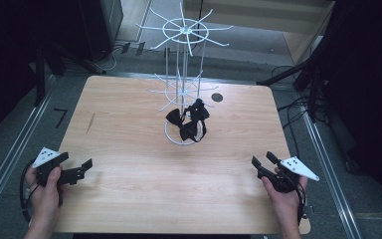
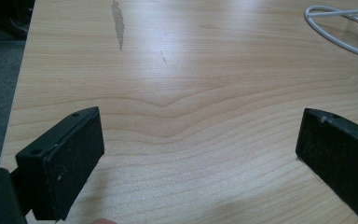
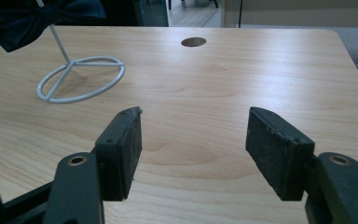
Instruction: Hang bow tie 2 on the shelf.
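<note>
Three black bow ties [image 1: 189, 121] are seen hanging low on the white wire display rack [image 1: 183, 74], which stands on its ring base [image 3: 80, 78] at the far middle of the wooden table [image 1: 129, 174], well apart from both grippers. The left gripper [image 1: 79, 172] is held at the near left edge and the right gripper [image 1: 263, 162] at the near right edge, each with its jaws spread wide and nothing between them. A tug on a bow tie is judged likely to tip or drag the light rack, since nothing steadies it.
</note>
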`<control>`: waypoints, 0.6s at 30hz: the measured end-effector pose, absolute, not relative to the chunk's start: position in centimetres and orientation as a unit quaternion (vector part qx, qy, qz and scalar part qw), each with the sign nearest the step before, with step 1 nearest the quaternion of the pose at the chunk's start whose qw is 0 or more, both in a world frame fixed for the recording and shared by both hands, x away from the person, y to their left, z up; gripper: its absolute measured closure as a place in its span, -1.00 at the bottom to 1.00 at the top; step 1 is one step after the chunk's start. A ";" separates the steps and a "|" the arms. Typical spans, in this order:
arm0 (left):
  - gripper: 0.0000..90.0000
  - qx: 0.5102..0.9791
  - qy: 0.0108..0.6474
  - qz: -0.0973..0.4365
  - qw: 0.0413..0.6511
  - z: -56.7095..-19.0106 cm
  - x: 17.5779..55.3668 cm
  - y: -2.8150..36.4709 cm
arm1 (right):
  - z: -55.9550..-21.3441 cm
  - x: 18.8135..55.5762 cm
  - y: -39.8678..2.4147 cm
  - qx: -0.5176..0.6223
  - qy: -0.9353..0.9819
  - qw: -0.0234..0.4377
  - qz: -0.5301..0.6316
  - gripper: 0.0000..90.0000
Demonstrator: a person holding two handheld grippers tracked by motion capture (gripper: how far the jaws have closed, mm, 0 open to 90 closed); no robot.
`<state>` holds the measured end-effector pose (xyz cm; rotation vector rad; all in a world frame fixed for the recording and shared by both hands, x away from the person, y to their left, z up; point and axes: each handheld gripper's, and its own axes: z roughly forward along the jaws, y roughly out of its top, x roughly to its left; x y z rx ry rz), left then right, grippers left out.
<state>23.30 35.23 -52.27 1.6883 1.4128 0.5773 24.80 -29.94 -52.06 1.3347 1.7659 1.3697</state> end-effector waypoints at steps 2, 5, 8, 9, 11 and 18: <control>-0.97 0.673 0.564 0.231 0.420 -52.3 23.3 35.2 | -52.2 24.7 -30.3 0.498 0.653 0.265 0.505 -0.20; -0.97 0.673 0.564 0.229 0.420 -52.3 23.3 35.2 | -52.6 24.5 -30.9 0.504 0.655 0.264 0.497 -0.25; -0.97 0.673 0.564 0.230 0.419 -52.3 23.3 35.2 | -52.8 24.4 -31.4 0.509 0.656 0.265 0.491 -0.29; -0.97 0.673 0.564 0.230 0.419 -52.3 23.3 35.2 | -53.0 24.3 -31.6 0.510 0.655 0.265 0.491 -0.30; -0.97 0.673 0.564 0.230 0.419 -52.3 23.3 35.2 | -53.2 24.2 -31.9 0.511 0.657 0.267 0.486 -0.36; -0.97 0.673 0.565 0.229 0.420 -52.3 23.2 35.2 | -53.9 23.7 -32.8 0.520 0.662 0.263 0.471 -0.48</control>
